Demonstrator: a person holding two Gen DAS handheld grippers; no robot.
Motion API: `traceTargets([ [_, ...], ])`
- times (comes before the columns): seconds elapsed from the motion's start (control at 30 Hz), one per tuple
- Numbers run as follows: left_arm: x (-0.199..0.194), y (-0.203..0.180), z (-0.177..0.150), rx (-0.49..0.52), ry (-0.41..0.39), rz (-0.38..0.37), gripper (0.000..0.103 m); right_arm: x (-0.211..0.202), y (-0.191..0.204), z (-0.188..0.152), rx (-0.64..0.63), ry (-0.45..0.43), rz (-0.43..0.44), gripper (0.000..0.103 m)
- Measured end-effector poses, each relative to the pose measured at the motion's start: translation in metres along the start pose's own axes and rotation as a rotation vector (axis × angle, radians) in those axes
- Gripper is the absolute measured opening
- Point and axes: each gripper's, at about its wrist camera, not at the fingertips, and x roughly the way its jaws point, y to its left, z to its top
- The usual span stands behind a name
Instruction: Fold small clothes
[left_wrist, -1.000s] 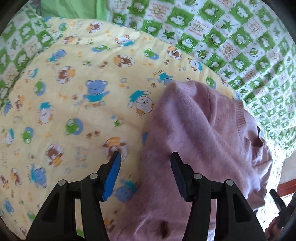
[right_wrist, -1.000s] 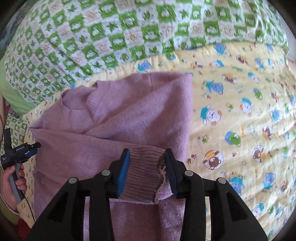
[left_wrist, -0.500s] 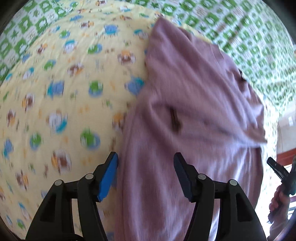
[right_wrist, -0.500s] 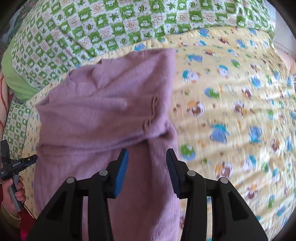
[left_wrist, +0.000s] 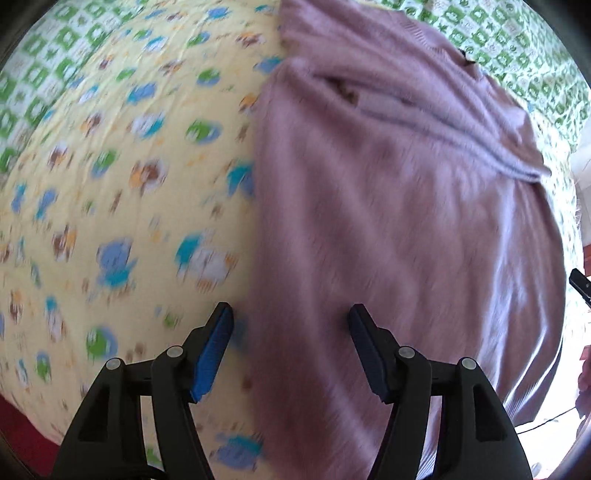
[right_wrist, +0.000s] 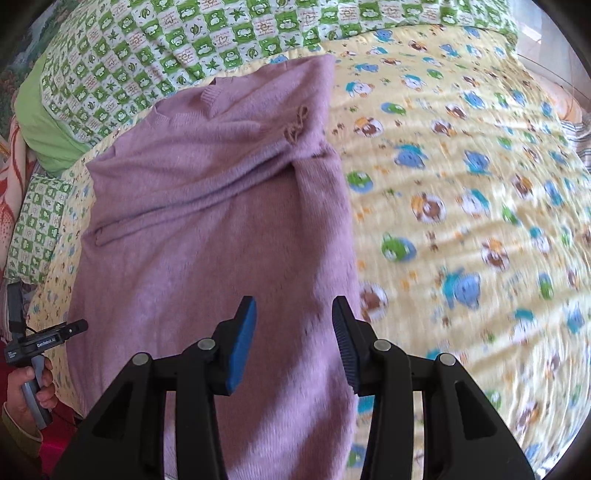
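Both tongs hang empty over the bed. Left tongs (left_wrist: 290, 345) stand wide, pads apart over the left edge of the fuzzy mauve knitted sweater (left_wrist: 388, 206), gripping nothing; motion blur makes it hard to say whether they brush the knit. A second ago the right tongs (right_wrist: 293, 341) pinched the ribbed sleeve cuff; now they have let it go, stand at a middling gap with nothing between them, and have drawn back toward the hem. The sleeve (right_wrist: 207, 181) now lies folded across the chest, so that fold looks finished and the hem probably comes next.

The sweater lies on the yellow cartoon-animal quilt (right_wrist: 461, 192), its collar near the green-checked bedcover (right_wrist: 177, 40). Its left side runs close to the bed's edge; to its right the quilt is bare, with plenty of room.
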Motion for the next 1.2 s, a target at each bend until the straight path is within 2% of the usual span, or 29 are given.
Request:
traceTargets([
  [0.13, -0.009, 0.015, -0.033, -0.022, 0.010, -0.057, 0.065, -0.012, -0.012, -0.023, 0.024, 0.005, -0.009, 0.044],
  [0.27, -0.018, 0.017, -0.060, -0.008, 0.020, -0.082, 0.066, -0.022, -0.020, -0.046, 0.054, 0.015, -0.003, 0.044],
  [0.47, -0.025, 0.020, -0.091, 0.034, 0.029, -0.070, 0.066, -0.033, -0.025, -0.074, 0.069, 0.032, -0.005, 0.044],
  [0.57, -0.030, 0.031, -0.102, 0.006, 0.036, -0.083, 0.066, -0.038, -0.025, -0.085, 0.075, 0.033, 0.002, 0.044],
  [0.67, -0.034, 0.040, -0.108, -0.023, 0.046, -0.108, 0.066, -0.043, -0.026, -0.095, 0.082, 0.034, 0.016, 0.044],
  [0.87, -0.030, 0.025, -0.110, -0.018, 0.050, -0.120, 0.068, -0.047, -0.033, -0.116, 0.104, 0.049, 0.042, 0.044],
  [1.07, -0.022, 0.011, -0.107, -0.002, 0.049, -0.091, 0.071, -0.044, -0.028, -0.131, 0.079, 0.068, 0.097, 0.044],
  [1.2, -0.017, 0.003, -0.103, 0.023, 0.043, -0.060, 0.068, -0.027, -0.020, -0.139, 0.089, 0.105, 0.156, 0.043],
])
